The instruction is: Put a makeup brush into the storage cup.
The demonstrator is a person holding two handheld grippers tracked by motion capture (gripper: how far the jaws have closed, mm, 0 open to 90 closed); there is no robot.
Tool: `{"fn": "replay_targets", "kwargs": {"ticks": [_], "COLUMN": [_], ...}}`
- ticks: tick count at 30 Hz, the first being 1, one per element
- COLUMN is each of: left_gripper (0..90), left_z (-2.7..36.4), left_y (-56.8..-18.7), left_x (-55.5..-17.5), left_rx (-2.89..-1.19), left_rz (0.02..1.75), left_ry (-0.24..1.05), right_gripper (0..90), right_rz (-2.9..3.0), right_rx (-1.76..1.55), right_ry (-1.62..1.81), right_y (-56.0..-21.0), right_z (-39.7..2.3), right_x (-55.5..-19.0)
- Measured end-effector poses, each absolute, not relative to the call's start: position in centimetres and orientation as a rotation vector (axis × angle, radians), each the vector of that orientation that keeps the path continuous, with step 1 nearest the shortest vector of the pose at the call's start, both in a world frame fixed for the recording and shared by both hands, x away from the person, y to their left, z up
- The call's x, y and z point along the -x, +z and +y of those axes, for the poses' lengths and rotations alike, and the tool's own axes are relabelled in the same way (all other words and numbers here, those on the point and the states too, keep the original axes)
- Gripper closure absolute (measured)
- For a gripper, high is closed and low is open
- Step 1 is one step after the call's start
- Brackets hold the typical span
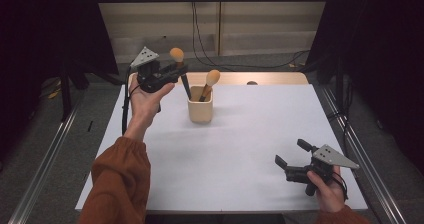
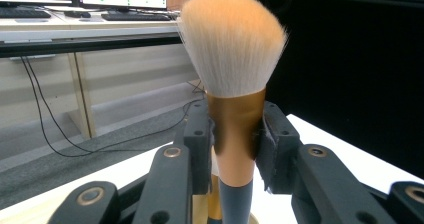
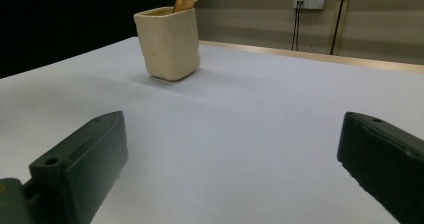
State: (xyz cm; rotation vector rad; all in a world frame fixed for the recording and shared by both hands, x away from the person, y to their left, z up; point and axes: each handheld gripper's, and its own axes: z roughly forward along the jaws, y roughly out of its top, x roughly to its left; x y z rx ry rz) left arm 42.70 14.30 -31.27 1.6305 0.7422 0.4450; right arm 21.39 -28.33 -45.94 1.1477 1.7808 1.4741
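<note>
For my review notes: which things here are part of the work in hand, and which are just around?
In the job: left gripper, makeup brush it clamps, cream cup, second brush in it.
Just around: right gripper, open; wall socket; floor cables.

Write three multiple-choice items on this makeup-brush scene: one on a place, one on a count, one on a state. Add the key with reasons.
1. Where does the cream square ceramic cup stand?
A. on the white tabletop
B. on the floor
C. in the right gripper

2. How many peach-bristled makeup brushes are in view?
A. one
B. two
C. four

3. How do the right gripper jaws stand?
A. shut on a brush
B. shut on the cup
C. open, with nothing between them

Key: 1 A, the cup rests on the tabletop; 2 B, one brush leans in the cup, the other brush is clamped in the left gripper; 3 C, the jaws stand wide apart over bare table.
</note>
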Motion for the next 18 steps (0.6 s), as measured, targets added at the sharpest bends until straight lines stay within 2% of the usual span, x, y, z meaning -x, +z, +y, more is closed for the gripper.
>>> {"fn": "replay_targets", "kwargs": {"ticks": [10, 18], "left_gripper": [70.1, 70.1], "left_z": [13.0, 12.5], "left_y": [-31.6, -33.2], "left_x": [-43.8, -44.7], "left_rx": [-1.644, -1.678], "left_rz": [0.742, 0.750], "left_ry": [0.479, 0.484], "right_gripper": [0.0, 0.0], "right_rz": [1.764, 1.766], "right_rx": [-1.169, -1.163], "right_ry": [1.464, 1.471], "right_y": [-46.0, -46.0], "right_z": [-28.5, -28.5], "right_x": [-21.4, -21.4]}}
